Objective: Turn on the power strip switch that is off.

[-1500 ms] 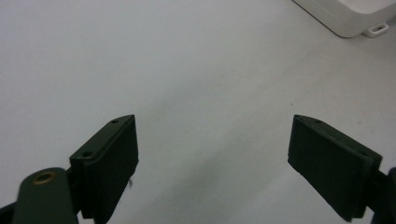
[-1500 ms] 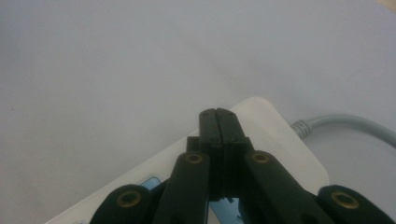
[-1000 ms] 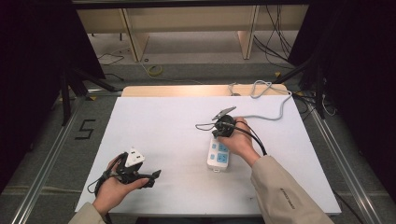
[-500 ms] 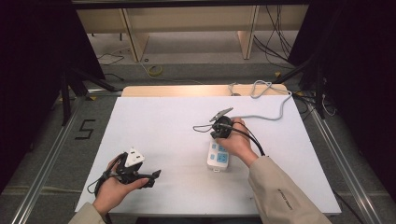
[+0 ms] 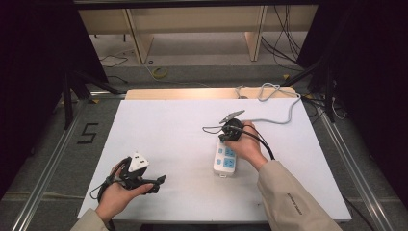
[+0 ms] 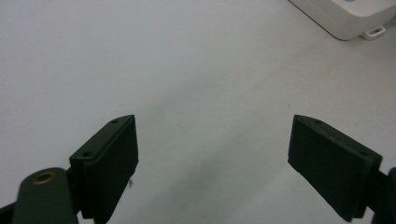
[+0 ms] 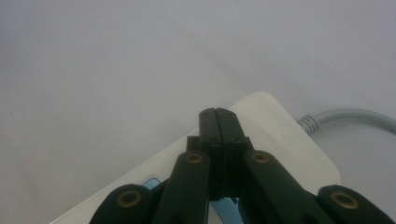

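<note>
White table (image 5: 173, 144); floor beside it bears a "5" mark (image 5: 87, 133).

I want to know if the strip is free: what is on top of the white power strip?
The right gripper, jaws shut, sits over the power strip near its cable end; contact is unclear. It hides the sockets beneath.

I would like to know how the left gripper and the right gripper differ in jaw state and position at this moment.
The left gripper has its jaws spread wide over the bare white table; the right gripper has its jaws pressed together with nothing between them. The left gripper sits near the table's front edge, the right gripper over the power strip. Each is held in one hand.
</note>
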